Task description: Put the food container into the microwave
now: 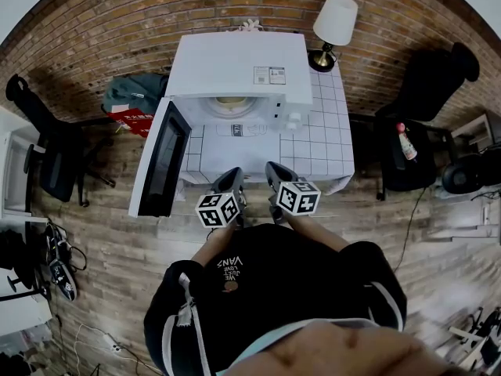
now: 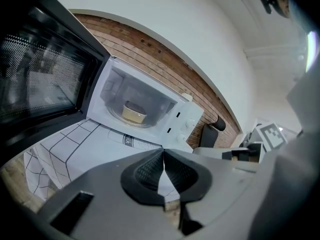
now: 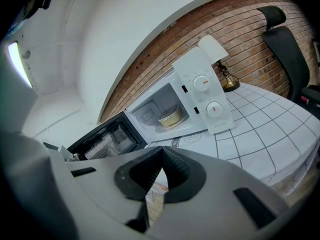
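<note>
Against a red brick wall (image 1: 156, 14), a white grid-patterned table (image 1: 329, 143) carries a white microwave oven (image 1: 243, 73) with its door (image 1: 168, 159) open. The round beige food container (image 2: 134, 113) sits inside, straight ahead of both tongs. The left gripper (image 2: 162, 153) and right gripper (image 3: 161, 151) are pressed together, empty. The door lies nearer the left.

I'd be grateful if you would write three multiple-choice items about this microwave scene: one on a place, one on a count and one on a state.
1. Where is the food container?
A) on the tablecloth
B) inside the microwave
C) on a chair

2. How many round knobs does the microwave's panel have?
A) two
B) one
C) four

3. How does the microwave door stand?
A) shut
B) taken off
C) swung open

Answers:
1 B: both gripper views show it inside the microwave.
2 A: the right gripper view shows two dials, one above the other.
3 C: in the head view the door stands out from the microwave's left side.
</note>
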